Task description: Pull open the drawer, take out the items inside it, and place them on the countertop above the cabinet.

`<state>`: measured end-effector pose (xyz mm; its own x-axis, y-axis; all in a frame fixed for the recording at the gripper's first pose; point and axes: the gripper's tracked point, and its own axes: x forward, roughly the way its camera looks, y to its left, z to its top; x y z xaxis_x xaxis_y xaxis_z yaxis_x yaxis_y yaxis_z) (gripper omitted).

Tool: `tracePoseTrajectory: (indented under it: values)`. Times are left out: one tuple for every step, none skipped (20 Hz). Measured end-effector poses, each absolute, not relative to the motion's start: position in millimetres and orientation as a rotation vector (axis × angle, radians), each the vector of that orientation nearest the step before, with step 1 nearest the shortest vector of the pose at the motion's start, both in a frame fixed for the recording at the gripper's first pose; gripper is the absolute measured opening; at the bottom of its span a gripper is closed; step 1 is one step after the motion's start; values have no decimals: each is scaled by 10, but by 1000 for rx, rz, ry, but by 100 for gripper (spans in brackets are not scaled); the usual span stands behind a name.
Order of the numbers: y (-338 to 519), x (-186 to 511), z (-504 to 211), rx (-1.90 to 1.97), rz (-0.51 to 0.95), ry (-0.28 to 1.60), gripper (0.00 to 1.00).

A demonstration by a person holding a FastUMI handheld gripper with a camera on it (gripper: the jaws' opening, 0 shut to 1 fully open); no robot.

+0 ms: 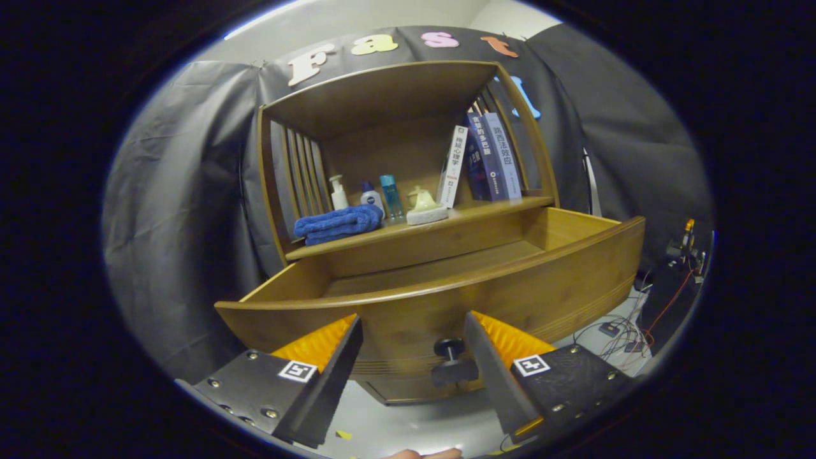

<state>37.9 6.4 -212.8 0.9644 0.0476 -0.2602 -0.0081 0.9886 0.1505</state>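
Drawer (446,299) open beyond spread gripper (413,331)

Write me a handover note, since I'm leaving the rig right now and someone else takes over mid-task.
Tongs: open, holding nothing, fingers either side of the drawer knob without pressing it.
Drawer: pulled out; the visible part of its floor looks bare, the front part is hidden.
Countertop: blue towel, bottles, soap dish, books.
Done: drawer opened.
Left: check the drawer for any remaining items and lift them onto the countertop.

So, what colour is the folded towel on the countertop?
Blue. The folded towel lies on the countertop beside the bottles, shown best in the gripper view.
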Motion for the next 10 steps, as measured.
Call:
tracePoseTrajectory:
  values:
    - [57, 394, -2111, 143, 26, 260, 96]
    - [49, 408, -2115, 147, 24, 259, 95]
    - [43, 402, -2115, 154, 24, 255, 95]
    - [44, 408, -2110, 163, 25, 249, 95]
    - [41, 411, -2116, 166, 25, 246, 95]
    - [42, 420, -2115, 164, 25, 244, 95]
    - [41, 429, -2112, 161, 25, 243, 95]
    - [32, 437, -2114, 160, 27, 244, 95]
    - [28, 449, -2113, 163, 30, 245, 95]
    - [15, 469, -2111, 166, 34, 247, 95]
